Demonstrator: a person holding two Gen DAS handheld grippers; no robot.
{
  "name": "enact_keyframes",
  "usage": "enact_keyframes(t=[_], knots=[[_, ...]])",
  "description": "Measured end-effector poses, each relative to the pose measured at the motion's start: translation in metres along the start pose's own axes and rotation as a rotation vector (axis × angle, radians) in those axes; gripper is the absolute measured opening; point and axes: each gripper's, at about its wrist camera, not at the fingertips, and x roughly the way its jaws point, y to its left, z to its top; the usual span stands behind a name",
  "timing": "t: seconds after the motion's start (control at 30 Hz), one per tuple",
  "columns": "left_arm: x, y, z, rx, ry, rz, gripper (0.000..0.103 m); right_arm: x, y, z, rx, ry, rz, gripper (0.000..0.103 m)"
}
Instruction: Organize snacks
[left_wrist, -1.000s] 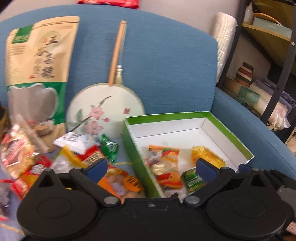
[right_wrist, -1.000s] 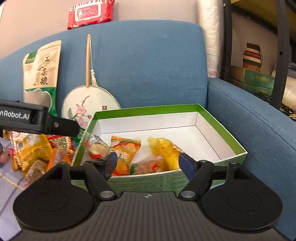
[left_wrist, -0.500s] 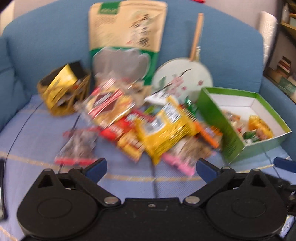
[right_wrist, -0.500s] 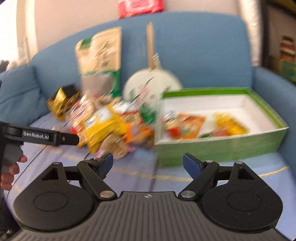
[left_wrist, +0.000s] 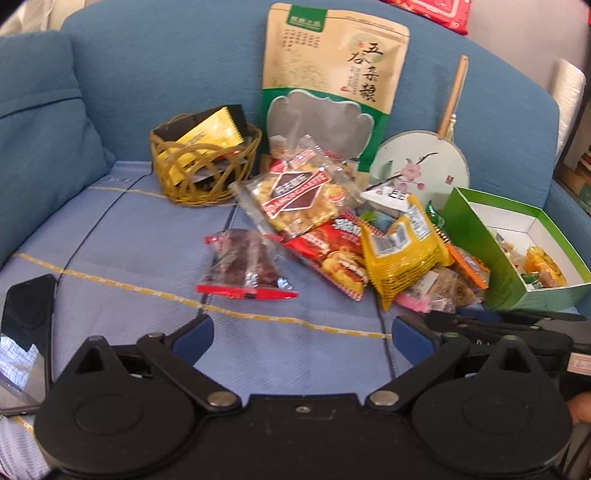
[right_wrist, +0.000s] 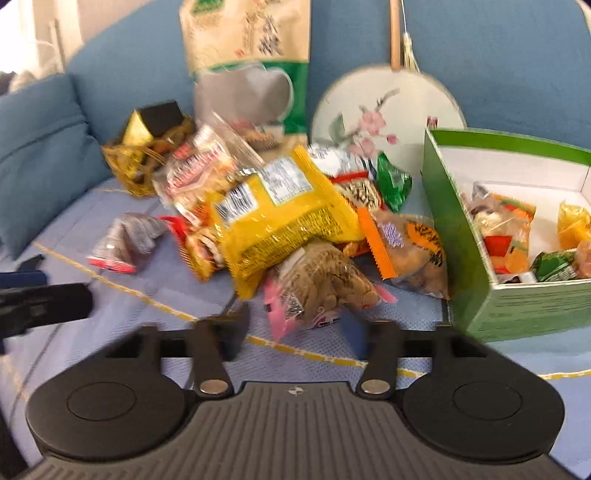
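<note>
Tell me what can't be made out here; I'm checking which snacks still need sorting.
- Wicker basket, left wrist view: the gold packet hides what lies beneath.
- Green box, right wrist view: cut off by the right edge; its contents are only partly seen.
- Yellow snack bag, right wrist view: label print blurred.
- Right claw: closing, blurred; grip on pink-edged packet unclear.

The left claw (left_wrist: 301, 338) points down with its two blue fingers (left_wrist: 192, 338) wide apart and nothing between them. The right claw (right_wrist: 295, 328) is closing, with nothing pinched yet.
</note>
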Motion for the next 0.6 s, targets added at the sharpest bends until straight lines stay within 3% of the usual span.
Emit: enact_keyframes(t=[0.13, 0.3, 0.37, 0.5, 0.6], knots=[[0.001, 0.013, -0.005, -0.032, 0.006, -0.009, 0.103, -0.024, -0.001, -0.018, -0.046, -0.018, 0.024, 0.021], [0.008, 0.003, -0.009, -0.029, 0.037, -0.06, 0.103, -0.058, 0.007, -0.048, -0.117, 0.008, 0.088, 0.023], [0.01, -0.006, -0.01, -0.005, 0.043, -0.084, 0.103, -0.068, 0.006, -0.056, -0.114, 0.008, 0.109, 0.038], [0.013, -0.029, 0.001, 0.049, 0.025, -0.129, 0.103, -0.082, 0.003, -0.061, -0.072, -0.024, 0.101, 0.047], [0.017, -0.048, 0.015, 0.086, 0.016, -0.175, 0.103, -0.086, 0.001, -0.057, -0.042, -0.044, 0.101, 0.072]])
